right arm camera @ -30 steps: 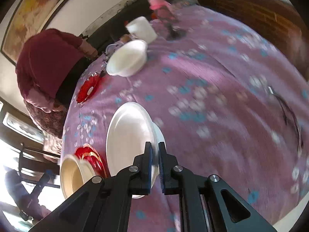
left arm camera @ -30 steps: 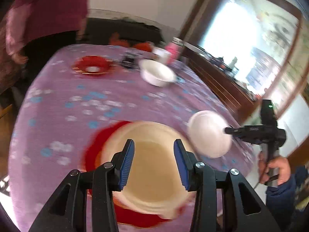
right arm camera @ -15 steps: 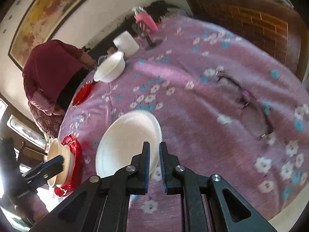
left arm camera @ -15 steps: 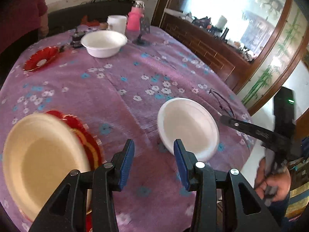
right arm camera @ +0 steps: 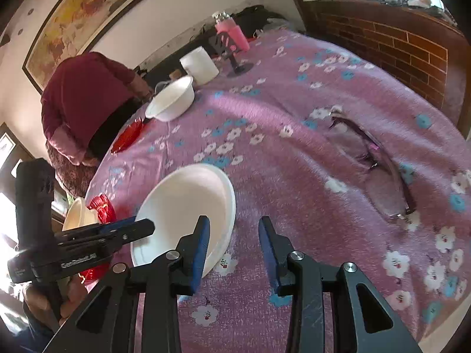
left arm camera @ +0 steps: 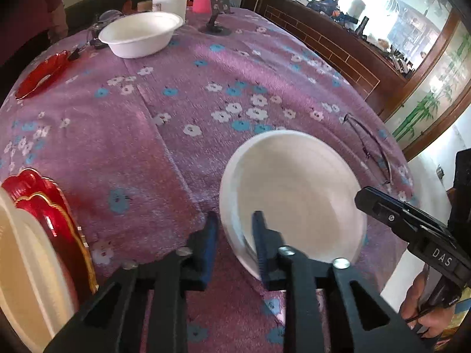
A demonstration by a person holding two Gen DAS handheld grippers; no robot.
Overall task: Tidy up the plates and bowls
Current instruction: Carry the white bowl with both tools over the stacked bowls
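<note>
- The left gripper [left arm camera: 234,236] has just been closing, and its fingers [left arm camera: 260,235] now stand narrow astride the near rim of the white plate [left arm camera: 294,194], one inside and one outside; the pads look pressed on the rim, so I judge it held.
- The right gripper [right arm camera: 234,244] has just been opening. Its fingers [right arm camera: 201,247] stand partly apart with nothing between them, one just beside the plate's edge and the other over bare cloth.
- The white plate is the landmark: it sits tilted near the front edge of the surface [left arm camera: 176,117], which is covered by a purple flowered cloth.
- To the plate's left, at the surface's edge, a cream bowl [left arm camera: 26,267] sits on a red plate [left arm camera: 50,206]; that pair looks already stacked.
- Far beyond the plate, a white bowl [left arm camera: 141,33] stands alone, with a second red plate [left arm camera: 41,72] to its left, also alone.
- To the plate's right lies a pair of glasses [right arm camera: 371,153]; behind the white bowl are a white tub [right arm camera: 200,64] and a pink bottle [right arm camera: 231,33].
- A person in a dark red top [right arm camera: 85,100] stands at the far side.
- Judgement: the task is partway. One stack is made; the white plate is passing from right to left, and the far bowl and far red plate remain to be gathered.
</note>
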